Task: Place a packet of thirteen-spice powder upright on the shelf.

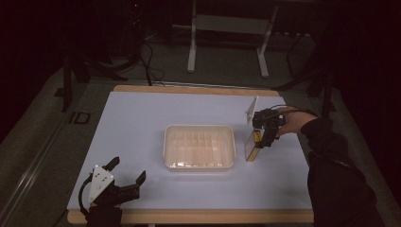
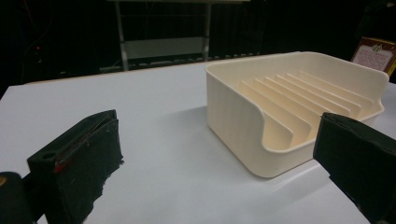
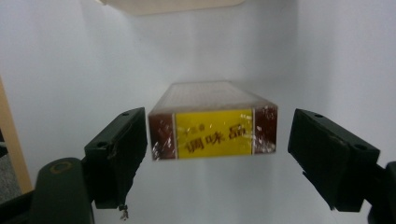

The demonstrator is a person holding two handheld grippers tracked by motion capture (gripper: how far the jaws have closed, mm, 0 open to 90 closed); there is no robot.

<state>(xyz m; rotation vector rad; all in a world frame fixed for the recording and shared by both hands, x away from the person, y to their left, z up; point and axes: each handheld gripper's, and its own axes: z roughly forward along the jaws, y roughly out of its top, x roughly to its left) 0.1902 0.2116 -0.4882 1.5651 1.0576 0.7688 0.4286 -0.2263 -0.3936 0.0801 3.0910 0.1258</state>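
Two grippers are at work, and neither grasps anything. Nearest the person, the left gripper rests at the front left corner of the table, jaws spread wide and released, well apart from the tray. Its own view looks across bare white surface to the tray's rounded corner and the slats inside it.

Farther in, the right gripper hangs over the box, which lies on the table just beside the tray's right wall. Its jaws stand spread on either side of the box's yellow-labelled end: the left jaw is almost against the wrapper, while a clear gap remains at the right one.

The step in hand looks like a pickup of the box, perhaps to stand it in the tray's slots. To do it well, I would shift the gripper a little to centre the box between the jaws, so closing does not shove it sideways. The film wrap looks slick, so a seat deep on the pads and a firm, even squeeze seem wise. Lifting straight up should keep it off the tray wall.
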